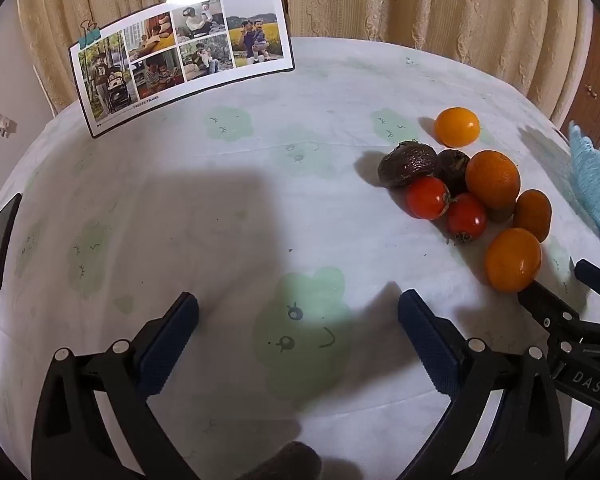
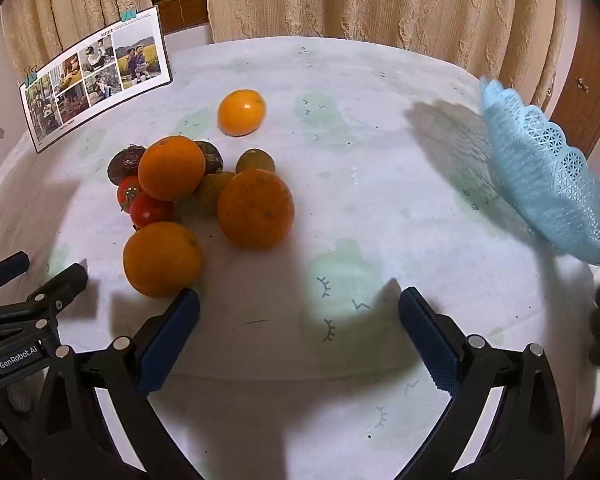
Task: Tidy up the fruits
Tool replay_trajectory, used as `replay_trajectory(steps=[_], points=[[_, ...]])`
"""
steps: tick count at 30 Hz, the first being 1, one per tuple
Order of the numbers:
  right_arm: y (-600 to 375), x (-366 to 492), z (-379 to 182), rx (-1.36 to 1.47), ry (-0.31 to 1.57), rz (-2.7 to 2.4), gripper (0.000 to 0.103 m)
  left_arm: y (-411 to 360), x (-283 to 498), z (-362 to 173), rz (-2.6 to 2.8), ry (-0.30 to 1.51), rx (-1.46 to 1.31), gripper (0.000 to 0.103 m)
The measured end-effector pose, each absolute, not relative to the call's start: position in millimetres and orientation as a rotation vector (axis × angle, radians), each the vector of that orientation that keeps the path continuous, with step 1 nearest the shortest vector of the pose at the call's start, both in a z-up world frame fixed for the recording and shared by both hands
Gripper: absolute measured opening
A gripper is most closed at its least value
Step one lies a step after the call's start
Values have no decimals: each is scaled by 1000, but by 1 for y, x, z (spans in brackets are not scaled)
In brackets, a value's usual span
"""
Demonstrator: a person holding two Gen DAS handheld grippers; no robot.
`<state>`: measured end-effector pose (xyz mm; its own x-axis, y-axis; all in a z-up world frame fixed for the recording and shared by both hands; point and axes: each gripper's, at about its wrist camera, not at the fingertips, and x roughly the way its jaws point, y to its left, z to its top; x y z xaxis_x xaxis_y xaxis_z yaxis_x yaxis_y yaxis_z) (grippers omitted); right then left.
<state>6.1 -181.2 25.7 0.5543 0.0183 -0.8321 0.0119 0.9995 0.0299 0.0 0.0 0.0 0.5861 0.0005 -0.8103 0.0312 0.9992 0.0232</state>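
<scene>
We are holding both grippers, left [image 1: 299,322] and right [image 2: 299,322], jaws wide and empty, readying to gather the fruit pile [image 2: 204,196] ahead-left of the right jaws into the blue basket [image 2: 552,184].

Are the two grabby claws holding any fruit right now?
No. The left gripper and the right gripper are both open with only tablecloth between their fingers. The nearest orange just sits beside the right one.

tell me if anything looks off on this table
The blue basket is tipped up on its side at the table's right edge, with no fruit in it. One yellow-orange fruit sits apart from the pile.
</scene>
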Motion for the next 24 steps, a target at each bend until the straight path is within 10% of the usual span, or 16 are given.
replay_trajectory(steps=[24], points=[[-181, 5, 22, -13, 1018, 126, 101, 1, -1, -1, -11, 944, 37, 98]])
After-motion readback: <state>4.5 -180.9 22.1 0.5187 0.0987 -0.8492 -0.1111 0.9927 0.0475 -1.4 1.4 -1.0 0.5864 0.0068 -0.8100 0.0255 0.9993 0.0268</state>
